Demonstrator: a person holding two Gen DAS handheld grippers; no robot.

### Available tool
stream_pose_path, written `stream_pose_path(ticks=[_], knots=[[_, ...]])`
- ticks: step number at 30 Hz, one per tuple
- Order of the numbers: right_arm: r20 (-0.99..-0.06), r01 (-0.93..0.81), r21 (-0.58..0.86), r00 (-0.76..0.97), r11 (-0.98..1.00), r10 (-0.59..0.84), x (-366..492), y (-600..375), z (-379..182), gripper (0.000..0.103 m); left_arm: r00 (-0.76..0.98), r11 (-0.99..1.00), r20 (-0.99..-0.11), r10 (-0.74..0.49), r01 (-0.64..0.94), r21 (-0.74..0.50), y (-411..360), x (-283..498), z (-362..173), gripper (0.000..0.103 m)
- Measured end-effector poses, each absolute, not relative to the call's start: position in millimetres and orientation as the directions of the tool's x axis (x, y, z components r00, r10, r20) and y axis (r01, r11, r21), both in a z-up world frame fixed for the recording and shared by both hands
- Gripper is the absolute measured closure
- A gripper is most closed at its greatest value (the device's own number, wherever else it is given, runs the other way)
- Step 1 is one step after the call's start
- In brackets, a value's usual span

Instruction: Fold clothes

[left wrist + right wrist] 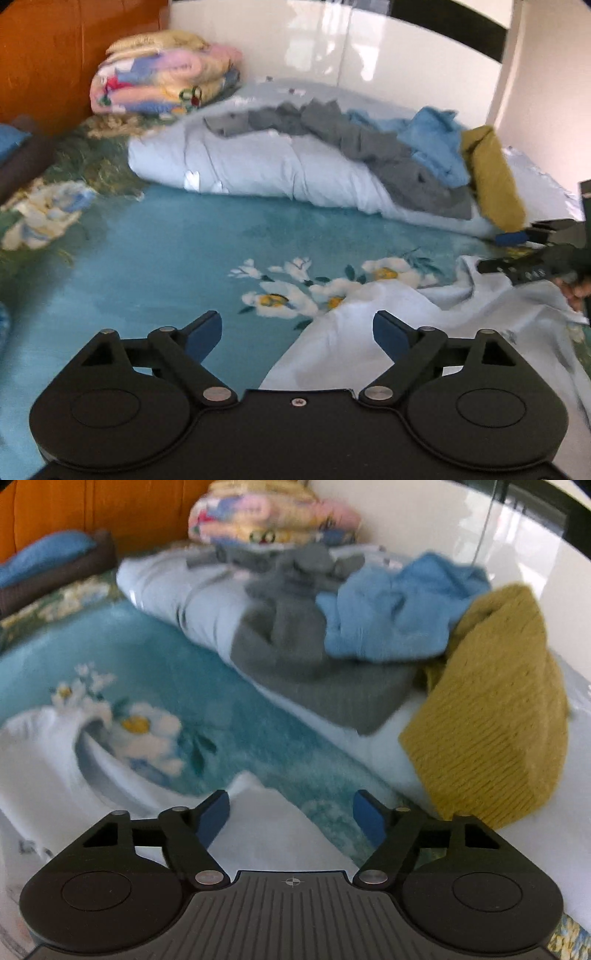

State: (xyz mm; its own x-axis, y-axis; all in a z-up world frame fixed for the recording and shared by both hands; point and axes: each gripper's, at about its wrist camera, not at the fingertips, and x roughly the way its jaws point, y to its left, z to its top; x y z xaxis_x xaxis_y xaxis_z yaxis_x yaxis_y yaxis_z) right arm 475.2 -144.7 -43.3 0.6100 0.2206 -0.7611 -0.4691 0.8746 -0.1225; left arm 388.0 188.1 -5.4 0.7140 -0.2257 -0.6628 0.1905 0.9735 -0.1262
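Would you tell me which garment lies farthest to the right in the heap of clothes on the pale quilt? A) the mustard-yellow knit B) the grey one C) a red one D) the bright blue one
A: the mustard-yellow knit sits at the right end of the heap, beyond the bright blue garment and the grey garment.

Soft daylight fills the room, bouncing in bright white patches off the glossy cream headboard panel [332, 48], with glare strongest at upper right. Shadows are faint and diffuse. Both fisheye views bend straight edges and darken at the corners. Motion blur smears the crumpled grey knit garment [295, 653] and the teal floral bedspread [229, 716]; the right wrist view is softer.
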Motion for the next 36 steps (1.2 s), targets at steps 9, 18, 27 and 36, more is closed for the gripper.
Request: stream_pose_path(ticks=[9,18,27,36], knots=[[-0.801,-0.483,-0.036,0.538,0.875,0.264,485,-155,-58,0.049,0.604,0.944,-0.754,-0.257,0.323,-0.064,138,434,-39,0.047],[-0.799,-0.516,0.001,0.514,0.857,0.311,472,-153,-54,0.082,0.565,0.91,-0.782,-0.265,0.414,-0.01,119,422,-44,0.097],[-0.748,-0.496,-0.089,0.606,0.864,0.271,446,-143,-35,0.099,0.694,0.894,-0.696,-0.186,0.413,0.173,106,399,-23,0.102],[-0.678,-0.396,-0.178,0.713,0.901,0.18,471,-139,-28,0.099,0.766,0.9,-0.638,-0.081,0.331,0.284,82,425,-29,0.101]])
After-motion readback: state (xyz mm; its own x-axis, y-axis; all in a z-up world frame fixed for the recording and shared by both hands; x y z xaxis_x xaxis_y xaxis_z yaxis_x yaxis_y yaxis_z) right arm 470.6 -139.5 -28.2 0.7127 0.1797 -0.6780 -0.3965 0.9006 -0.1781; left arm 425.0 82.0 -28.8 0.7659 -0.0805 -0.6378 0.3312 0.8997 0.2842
